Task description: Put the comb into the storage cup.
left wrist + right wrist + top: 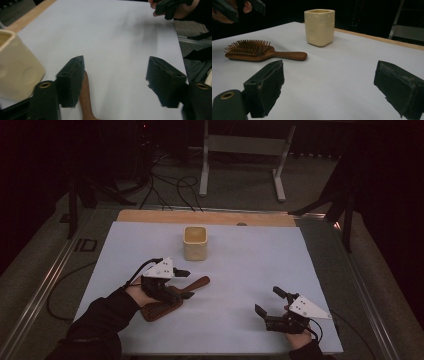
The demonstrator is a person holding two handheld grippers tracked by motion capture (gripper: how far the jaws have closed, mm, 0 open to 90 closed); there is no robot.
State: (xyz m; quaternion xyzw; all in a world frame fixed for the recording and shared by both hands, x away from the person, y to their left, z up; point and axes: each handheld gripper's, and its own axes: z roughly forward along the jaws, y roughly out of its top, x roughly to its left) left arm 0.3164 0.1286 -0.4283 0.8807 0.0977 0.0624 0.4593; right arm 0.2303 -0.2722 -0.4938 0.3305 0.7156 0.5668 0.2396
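Note:
A wooden hairbrush (159, 311) lies bristles-up on the white sheet (250, 260), its handle (202, 281) pointing right and away. My left gripper (186, 284) hovers low over the handle, jaws open. In the left gripper view the handle (86, 100) lies between the jaws, close against the left one, with a wide gap to the right one. A cream square cup (195, 242) stands upright behind the brush. My right gripper (266, 300) rests open near the front right with nothing between its jaws. The right gripper view faces the brush (262, 51) and the cup (320, 23).
The sheet covers a wooden table whose bare edge (205, 217) runs along the far side. Metal rails (45, 280) flank the table. Cables (170, 187) and a white stand (242, 150) are on the floor beyond. Bare sheet lies between the two grippers.

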